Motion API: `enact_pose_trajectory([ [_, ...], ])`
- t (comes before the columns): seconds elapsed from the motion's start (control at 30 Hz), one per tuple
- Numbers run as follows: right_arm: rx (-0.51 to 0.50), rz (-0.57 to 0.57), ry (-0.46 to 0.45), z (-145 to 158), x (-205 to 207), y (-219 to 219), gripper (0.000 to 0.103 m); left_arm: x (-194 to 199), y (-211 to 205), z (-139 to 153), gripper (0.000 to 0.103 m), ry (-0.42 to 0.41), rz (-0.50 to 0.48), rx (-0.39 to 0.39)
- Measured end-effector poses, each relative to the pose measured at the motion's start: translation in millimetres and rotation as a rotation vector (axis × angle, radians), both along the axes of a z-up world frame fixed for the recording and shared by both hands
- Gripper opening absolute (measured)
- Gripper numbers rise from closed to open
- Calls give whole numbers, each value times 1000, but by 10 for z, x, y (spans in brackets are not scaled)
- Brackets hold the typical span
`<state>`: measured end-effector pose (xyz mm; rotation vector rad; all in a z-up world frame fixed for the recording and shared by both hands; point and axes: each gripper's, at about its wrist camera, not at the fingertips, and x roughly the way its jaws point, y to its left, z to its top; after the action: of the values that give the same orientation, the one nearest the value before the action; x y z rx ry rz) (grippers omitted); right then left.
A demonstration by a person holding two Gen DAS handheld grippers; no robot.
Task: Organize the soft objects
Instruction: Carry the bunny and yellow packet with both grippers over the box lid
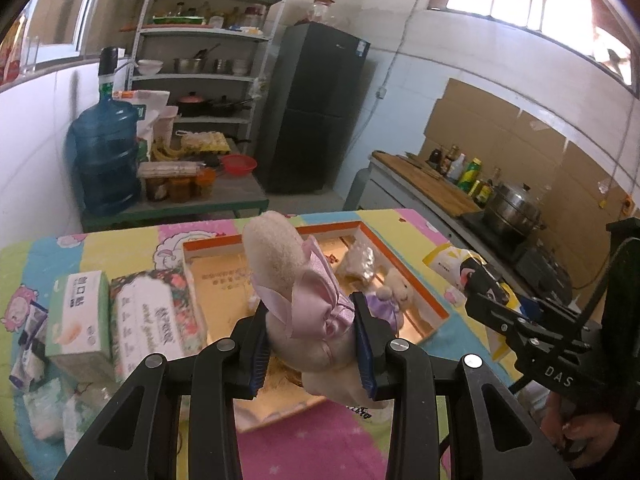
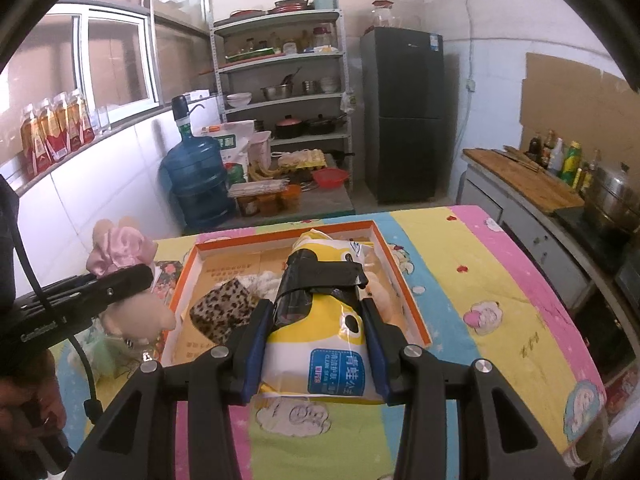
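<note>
My left gripper (image 1: pixel 312 344) is shut on a beige plush toy with a pink satin bow (image 1: pixel 296 292), held above the near edge of the orange-rimmed shallow box (image 1: pixel 404 268). My right gripper (image 2: pixel 316 344) is shut on a yellow and white wipes pack with a black flap (image 2: pixel 324 320), held over the same box (image 2: pixel 404 292). In the right wrist view the left gripper (image 2: pixel 120 284) and its plush toy (image 2: pixel 120 248) are at the left. Inside the box lie a leopard-print soft item (image 2: pixel 224 312), a small plush in purple (image 1: pixel 392 300) and a clear bag (image 1: pixel 360 260).
Two tissue packs (image 1: pixel 116 316) and small packets (image 1: pixel 44 404) lie left of the box on the colourful cloth (image 2: pixel 480 280). Behind stand a water jug (image 1: pixel 106 152), shelves (image 1: pixel 208 64), a fridge (image 1: pixel 316 108) and a counter with a pot (image 1: pixel 512 204).
</note>
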<state>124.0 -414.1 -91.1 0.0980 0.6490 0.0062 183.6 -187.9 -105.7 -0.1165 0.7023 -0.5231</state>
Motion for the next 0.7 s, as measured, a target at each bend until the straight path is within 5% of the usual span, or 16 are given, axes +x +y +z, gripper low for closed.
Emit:
enact_pose_trajectory([
  [0.7,1,338,29,-290,1107,-205,44,1042,-413,-332,37,175,189,11],
])
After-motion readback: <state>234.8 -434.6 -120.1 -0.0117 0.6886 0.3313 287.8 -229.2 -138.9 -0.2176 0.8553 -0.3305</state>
